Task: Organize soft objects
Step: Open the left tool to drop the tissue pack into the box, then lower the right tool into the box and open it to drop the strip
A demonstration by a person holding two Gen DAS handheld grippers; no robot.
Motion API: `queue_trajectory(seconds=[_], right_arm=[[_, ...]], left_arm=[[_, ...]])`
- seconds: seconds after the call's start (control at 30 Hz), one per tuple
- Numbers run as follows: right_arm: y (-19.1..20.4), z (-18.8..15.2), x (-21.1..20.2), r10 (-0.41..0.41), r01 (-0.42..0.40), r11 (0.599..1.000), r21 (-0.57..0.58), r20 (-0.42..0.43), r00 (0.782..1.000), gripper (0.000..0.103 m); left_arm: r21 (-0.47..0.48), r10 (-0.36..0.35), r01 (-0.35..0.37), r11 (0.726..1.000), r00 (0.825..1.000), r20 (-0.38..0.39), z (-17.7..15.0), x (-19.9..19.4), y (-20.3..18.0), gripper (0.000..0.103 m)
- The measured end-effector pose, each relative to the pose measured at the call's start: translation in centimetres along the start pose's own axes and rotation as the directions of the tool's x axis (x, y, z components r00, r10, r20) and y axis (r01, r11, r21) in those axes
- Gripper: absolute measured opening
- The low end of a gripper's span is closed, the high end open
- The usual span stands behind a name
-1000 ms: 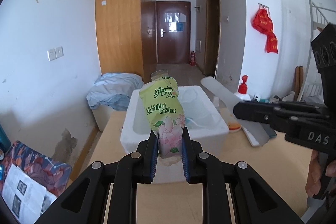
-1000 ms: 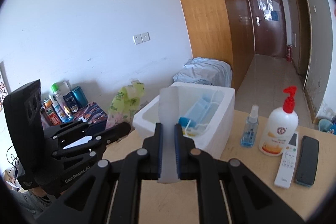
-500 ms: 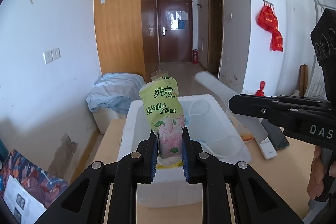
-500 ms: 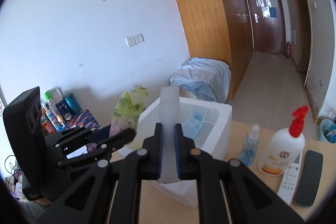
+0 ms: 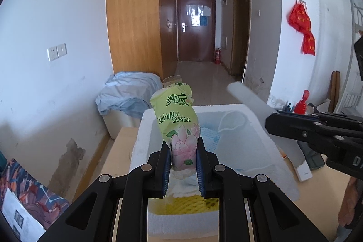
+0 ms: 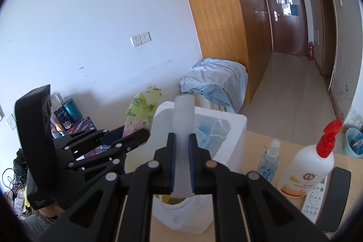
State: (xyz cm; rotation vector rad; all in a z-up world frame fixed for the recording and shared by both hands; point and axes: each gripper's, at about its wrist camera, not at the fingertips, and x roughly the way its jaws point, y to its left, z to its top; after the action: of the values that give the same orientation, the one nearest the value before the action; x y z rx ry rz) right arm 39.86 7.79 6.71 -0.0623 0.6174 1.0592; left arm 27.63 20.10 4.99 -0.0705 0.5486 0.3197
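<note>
Face masks [image 5: 211, 140] are lying in the foam box [image 5: 145, 128] while the left gripper [image 5: 183, 165], clamped on a tissue pack [image 5: 179, 121], and the right gripper [image 6: 181, 165], clamped on a white foam strip [image 6: 183, 119], are hovering above it, loads undeposited

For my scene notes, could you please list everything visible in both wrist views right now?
Tissue pack: one, green with pink flower, held over the foam box.
Foam strip: one, white, held over the box.
Foam box: one, white, on the table.
Face masks: blue, number unclear, inside the box.
Pump bottle: one, white with red pump, right of the box.
Spray bottle: one, clear.
Remotes: two, white and black.
Left gripper: black, clamping the tissue pack.
Right gripper: black, clamping the foam strip.
</note>
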Motion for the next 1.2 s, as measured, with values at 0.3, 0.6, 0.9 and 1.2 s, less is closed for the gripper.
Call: queue_trajectory(seconds=[0.3, 0.6, 0.9, 1.2], right_arm=[[0.5, 0.1, 0.5, 0.012, -0.012, 1.000, -0.008, -0.009, 1.000, 0.013], [0.6, 0.3, 0.9, 0.007, -0.007, 1.000, -0.014, -0.017, 1.000, 0.013], [0.5, 0.2, 0.7, 0.006, -0.006, 1.000, -0.011, -0.005, 1.000, 0.013], [0.5, 0.1, 0.9, 0.011, -0.011, 1.000, -0.014, -0.006, 1.000, 0.013]], left_arm=[[-0.010, -0.006, 0.005, 1.000, 1.000, -0.021, 0.1, 1.2, 0.6, 0.021], [0.019, 0.009, -0.008, 1.000, 0.999, -0.041, 0.2, 2.7, 0.0, 0.030], [0.049, 0.086, -0.088, 0.995, 0.996, 0.035, 0.0, 1.9, -0.5, 0.086], [0.036, 0.088, -0.090, 0.995, 0.995, 0.049, -0.3, 1.1, 0.3, 0.087]])
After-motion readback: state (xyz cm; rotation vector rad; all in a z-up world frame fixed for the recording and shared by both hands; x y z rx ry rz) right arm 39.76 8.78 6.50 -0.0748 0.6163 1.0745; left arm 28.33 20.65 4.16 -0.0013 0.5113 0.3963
